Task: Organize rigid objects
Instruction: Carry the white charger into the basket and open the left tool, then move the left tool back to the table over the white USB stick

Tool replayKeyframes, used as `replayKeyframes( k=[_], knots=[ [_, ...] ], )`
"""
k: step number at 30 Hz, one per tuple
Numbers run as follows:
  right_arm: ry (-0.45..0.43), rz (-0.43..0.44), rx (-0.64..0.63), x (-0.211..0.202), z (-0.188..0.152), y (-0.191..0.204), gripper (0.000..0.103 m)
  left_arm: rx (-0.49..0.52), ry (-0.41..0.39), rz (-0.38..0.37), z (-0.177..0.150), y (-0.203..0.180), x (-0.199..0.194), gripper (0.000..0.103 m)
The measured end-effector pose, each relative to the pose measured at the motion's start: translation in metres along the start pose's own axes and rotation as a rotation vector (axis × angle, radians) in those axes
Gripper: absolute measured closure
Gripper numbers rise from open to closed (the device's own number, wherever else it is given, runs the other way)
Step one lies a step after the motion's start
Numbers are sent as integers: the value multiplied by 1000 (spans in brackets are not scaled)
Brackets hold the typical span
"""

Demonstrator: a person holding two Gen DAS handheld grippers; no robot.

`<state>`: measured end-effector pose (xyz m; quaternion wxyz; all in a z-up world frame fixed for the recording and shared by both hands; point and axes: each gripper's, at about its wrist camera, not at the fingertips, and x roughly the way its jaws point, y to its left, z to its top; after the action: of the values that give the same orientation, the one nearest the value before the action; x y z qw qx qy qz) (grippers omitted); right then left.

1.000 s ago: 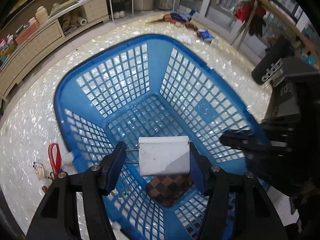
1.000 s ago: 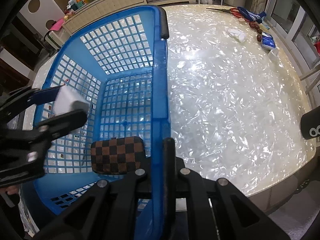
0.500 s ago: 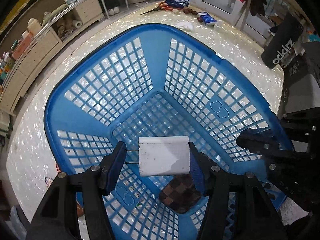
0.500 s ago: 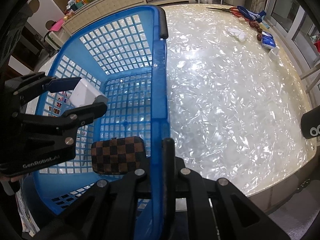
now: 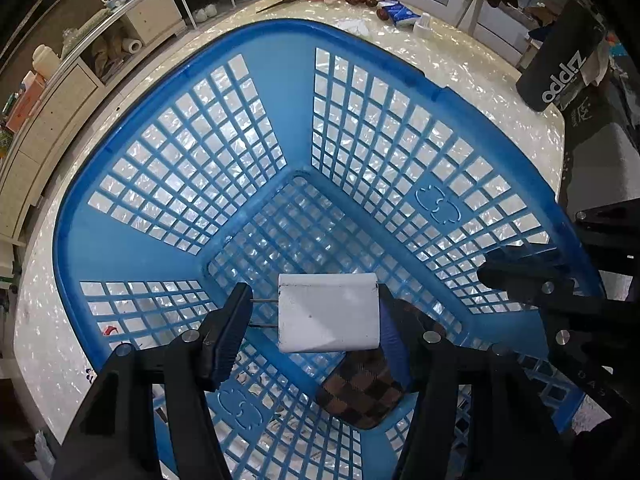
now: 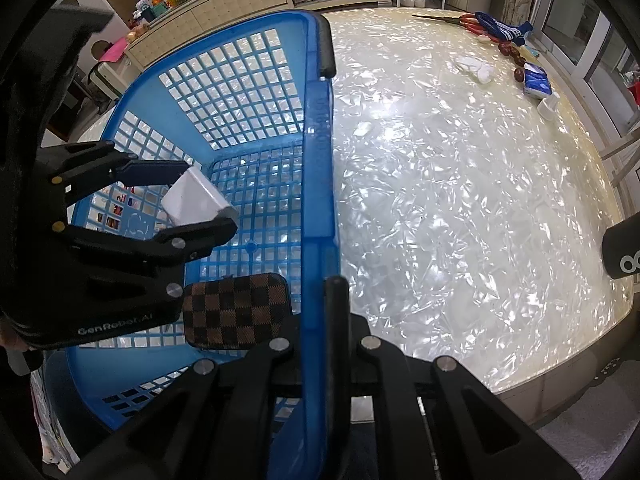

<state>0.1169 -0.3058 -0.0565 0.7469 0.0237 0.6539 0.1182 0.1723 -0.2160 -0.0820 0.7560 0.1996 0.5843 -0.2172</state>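
A white rectangular plug-in charger point(image 5: 328, 312) with two metal prongs hangs above the floor of a blue plastic lattice basket point(image 5: 224, 128), clamped between the pads of the left hand-held gripper point(image 5: 312, 320). Below it, on the basket floor, lies a brown checkered flat case point(image 6: 236, 310). The right hand-held gripper point(image 6: 326, 292) is pinched together on the basket's near rim. The basket stands on a pearly white shimmering surface point(image 6: 460, 200), with red-handled scissors point(image 6: 460, 20) well apart at its far edge.
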Motion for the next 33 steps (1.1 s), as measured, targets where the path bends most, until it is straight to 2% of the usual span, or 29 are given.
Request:
replayKeyframes(
  k=[3, 6, 7, 8, 9, 14, 22, 27, 33],
  knots=[
    [-1, 3, 1, 0, 0, 0, 97, 7, 2, 0, 1, -1, 0, 35],
    [-4, 8, 7, 0, 0, -1, 97, 9, -13, -2, 3, -1, -6, 26],
    [-4, 8, 6, 0, 0, -1, 97, 9, -12, 7, 5, -1, -7, 22],
    [-3, 8, 6, 0, 1, -1, 97, 13, -17, 41, 8, -1, -11, 13],
    [-2, 8, 7, 0, 1, -1, 97, 23, -32, 55, 10, 1, -15, 11],
    [-3, 19, 15, 1, 1, -3, 96, -29, -93, 49, 16, 26, -48, 4],
    [-3, 18, 7, 2, 2, -2, 96, -118, -138, 125, -3, 79, -104, 0],
    [0, 15, -4, 2, 2, -1, 96, -188, -87, 195, -36, 110, -113, 0],
    [-1, 6, -14, 2, 2, 0, 96, -313, -29, 190, -85, 139, -106, 0]
  ],
)
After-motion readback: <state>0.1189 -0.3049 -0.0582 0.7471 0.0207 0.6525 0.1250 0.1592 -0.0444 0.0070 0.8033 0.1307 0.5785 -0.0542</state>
